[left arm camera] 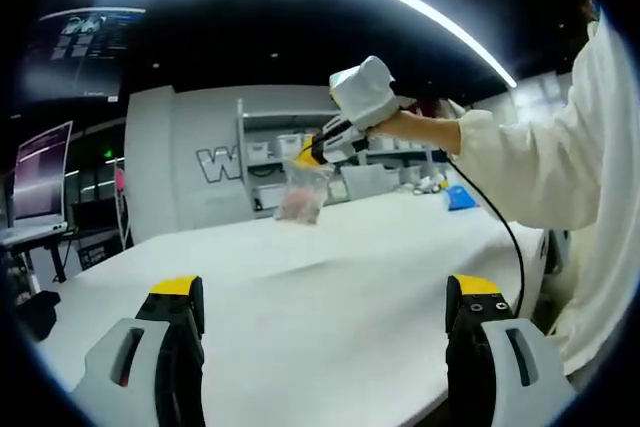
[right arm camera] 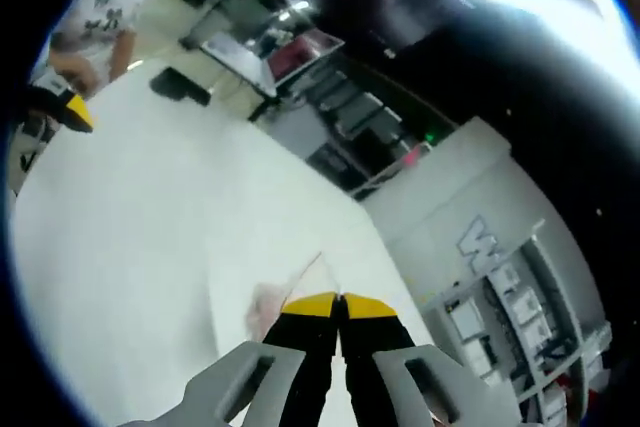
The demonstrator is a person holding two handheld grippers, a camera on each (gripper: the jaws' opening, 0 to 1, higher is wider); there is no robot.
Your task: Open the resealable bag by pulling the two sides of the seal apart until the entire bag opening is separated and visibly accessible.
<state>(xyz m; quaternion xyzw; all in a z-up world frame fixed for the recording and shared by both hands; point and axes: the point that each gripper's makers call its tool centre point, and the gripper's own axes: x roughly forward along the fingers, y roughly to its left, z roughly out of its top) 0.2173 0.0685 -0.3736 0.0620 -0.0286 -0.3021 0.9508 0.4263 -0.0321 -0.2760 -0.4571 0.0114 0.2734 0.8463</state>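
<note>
1. The right gripper [right arm camera: 340,299], jaws clamped together on the top edge of the resealable bag [left arm camera: 303,195], dangles it above the white surface [left arm camera: 330,277], centre of the left gripper view.
2. The left gripper [left arm camera: 325,307] is spread wide and holds nothing, at bottom of frame.
3. Risk: thin film slips from a one-sided pinch, or both seal lips are caught together, so pulling won't part them.

White table [left arm camera: 330,267], grey wall [left arm camera: 190,172], shelving [left arm camera: 275,147].
</note>
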